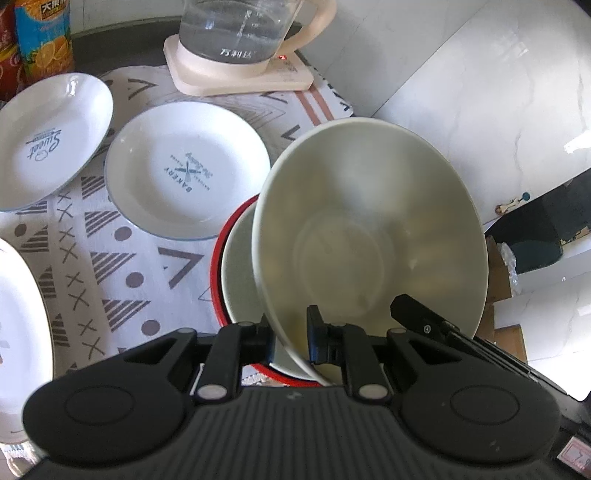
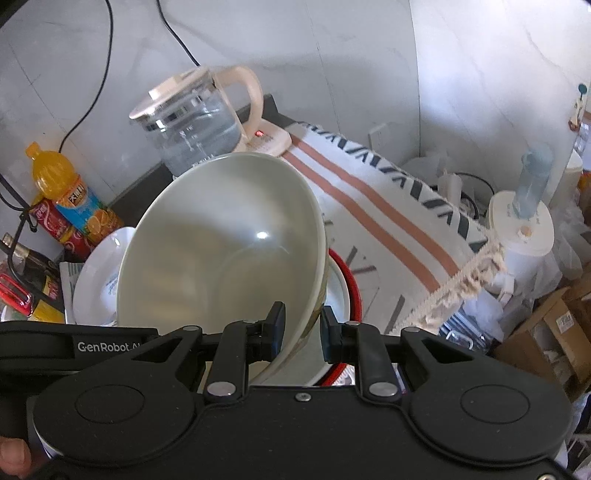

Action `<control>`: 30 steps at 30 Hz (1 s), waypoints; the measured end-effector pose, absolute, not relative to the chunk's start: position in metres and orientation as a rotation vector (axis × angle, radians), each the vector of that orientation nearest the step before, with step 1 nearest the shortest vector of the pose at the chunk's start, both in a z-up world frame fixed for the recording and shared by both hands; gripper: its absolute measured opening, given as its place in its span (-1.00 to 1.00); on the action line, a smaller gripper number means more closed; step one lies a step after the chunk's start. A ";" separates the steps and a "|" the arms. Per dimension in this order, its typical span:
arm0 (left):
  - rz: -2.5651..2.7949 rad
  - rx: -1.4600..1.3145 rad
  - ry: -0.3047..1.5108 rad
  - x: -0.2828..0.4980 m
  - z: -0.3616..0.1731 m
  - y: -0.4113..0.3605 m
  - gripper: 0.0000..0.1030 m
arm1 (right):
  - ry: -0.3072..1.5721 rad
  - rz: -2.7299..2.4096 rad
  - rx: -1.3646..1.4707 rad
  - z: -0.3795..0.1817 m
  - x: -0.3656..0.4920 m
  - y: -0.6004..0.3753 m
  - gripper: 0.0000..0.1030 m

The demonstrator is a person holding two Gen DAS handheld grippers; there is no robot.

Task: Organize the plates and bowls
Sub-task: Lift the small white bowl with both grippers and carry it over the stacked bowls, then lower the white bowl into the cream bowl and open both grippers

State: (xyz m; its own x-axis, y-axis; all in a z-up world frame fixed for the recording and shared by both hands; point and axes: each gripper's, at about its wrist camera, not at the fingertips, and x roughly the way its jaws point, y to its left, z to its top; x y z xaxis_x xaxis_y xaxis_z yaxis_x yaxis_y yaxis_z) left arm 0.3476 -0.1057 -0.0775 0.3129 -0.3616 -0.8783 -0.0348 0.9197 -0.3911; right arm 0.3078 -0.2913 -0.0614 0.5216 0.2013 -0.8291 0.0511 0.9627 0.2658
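Note:
A large cream bowl [image 1: 369, 229] is held tilted over a red-rimmed bowl [image 1: 236, 273] on the patterned cloth. My left gripper [image 1: 291, 336] is shut on the cream bowl's near rim. My right gripper [image 2: 303, 328] is shut on the rim of the same cream bowl [image 2: 221, 251], with the red-rimmed bowl [image 2: 347, 284] below it. Its finger also shows in the left wrist view [image 1: 417, 314]. Two white printed plates [image 1: 184, 173] [image 1: 48, 136] lie on the cloth to the left. A third white plate [image 1: 18, 332] is at the far left edge.
A glass kettle [image 1: 240, 33] on a cream base stands at the back of the table. Juice bottles and cans [image 2: 70, 199] stand at the back left. The table edge with the fringed cloth [image 2: 472, 273] is to the right, with boxes and clutter on the floor beyond.

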 end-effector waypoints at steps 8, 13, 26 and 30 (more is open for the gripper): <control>-0.207 -0.352 1.279 0.350 -0.089 -0.107 -0.71 | 1.072 0.086 0.289 -0.073 0.309 -0.293 -0.60; -0.202 -0.350 1.298 0.353 -0.092 -0.105 -0.70 | 1.098 0.085 0.318 -0.079 0.311 -0.295 -0.60; -0.195 -0.397 1.309 0.359 -0.087 -0.095 -0.59 | 1.128 0.077 0.354 -0.088 0.318 -0.293 -0.60; -0.161 -0.394 1.297 0.361 -0.083 -0.088 -0.49 | 1.130 0.061 0.368 -0.090 0.321 -0.294 -0.60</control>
State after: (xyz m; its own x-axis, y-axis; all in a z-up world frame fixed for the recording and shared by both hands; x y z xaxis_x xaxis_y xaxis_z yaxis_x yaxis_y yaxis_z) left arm 0.3608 -0.0882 -0.0830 0.2710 -0.3333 -0.9030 -0.1028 0.9228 -0.3714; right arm 0.3215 -0.2943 -0.0898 0.4314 0.2325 -0.8717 0.1369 0.9381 0.3180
